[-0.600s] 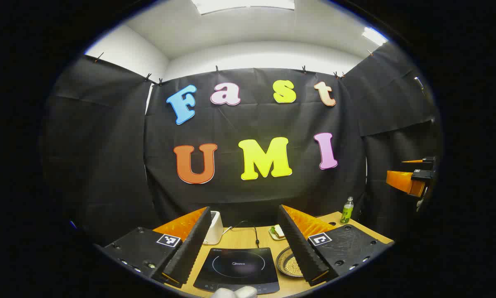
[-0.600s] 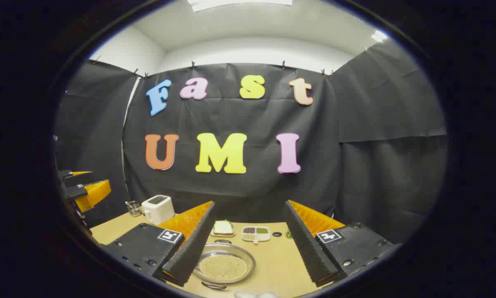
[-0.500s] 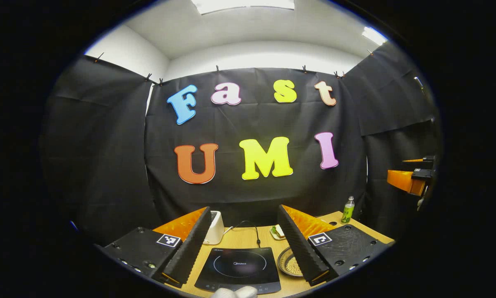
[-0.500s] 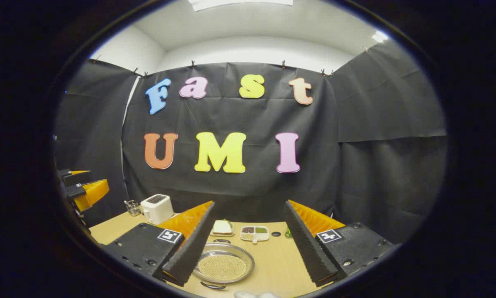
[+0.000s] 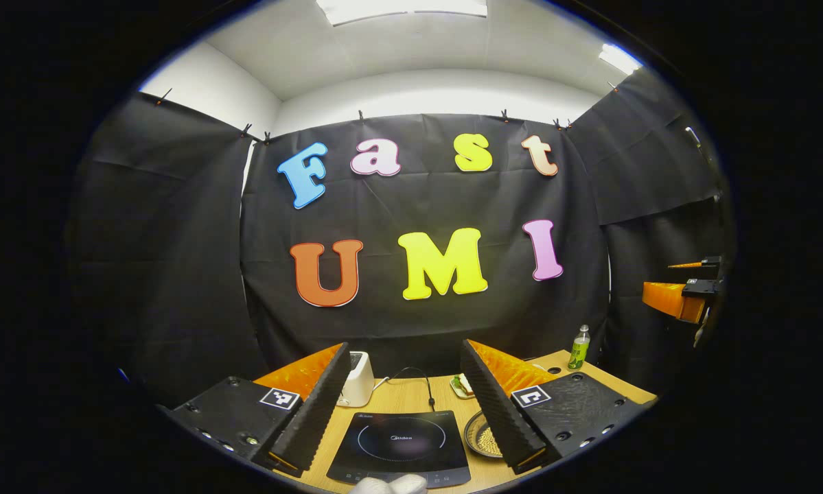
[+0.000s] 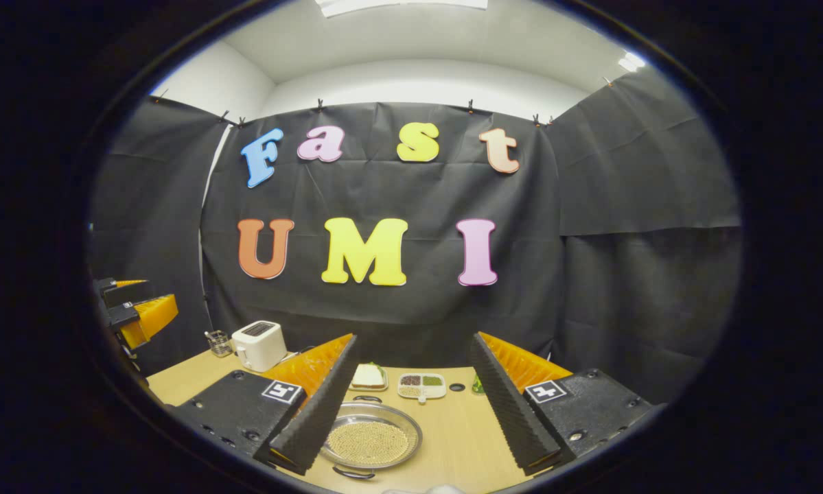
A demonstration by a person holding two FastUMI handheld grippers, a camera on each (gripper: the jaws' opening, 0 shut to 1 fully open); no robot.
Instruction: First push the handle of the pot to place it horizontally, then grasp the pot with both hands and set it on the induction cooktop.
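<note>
You're hovering above the worktop (image 6: 452, 439) with both grippers and haven't touched anything yet, so by my read you're at the very start: the handle push comes first. One worktop, light wood. One induction cooktop (image 5: 401, 446), black and bare, sits right ahead between the fingers of your left gripper (image 5: 404, 405), whose jaws stand wide apart with nothing in them. One pot (image 6: 370, 442), a shallow metal pan full of small pale grains, lies just beside the cooktop on its right; in the right gripper view it sits low and a little left of centre, by the left finger of your right gripper (image 6: 414, 401), also spread wide and empty. The pot has two dark loop handles, one at the near rim (image 6: 353, 473) and one at the far rim, so they line up toward and away from you. Your next move, I'd say: bring one gripper down to a handle and nudge it sideways until the pair lies across. Then the small stuff: one white toaster (image 6: 259, 345), one divided snack tray (image 6: 421, 385), one plate with a sandwich (image 6: 368, 377), one green bottle (image 5: 576, 348), one glass (image 6: 219, 343).
</note>
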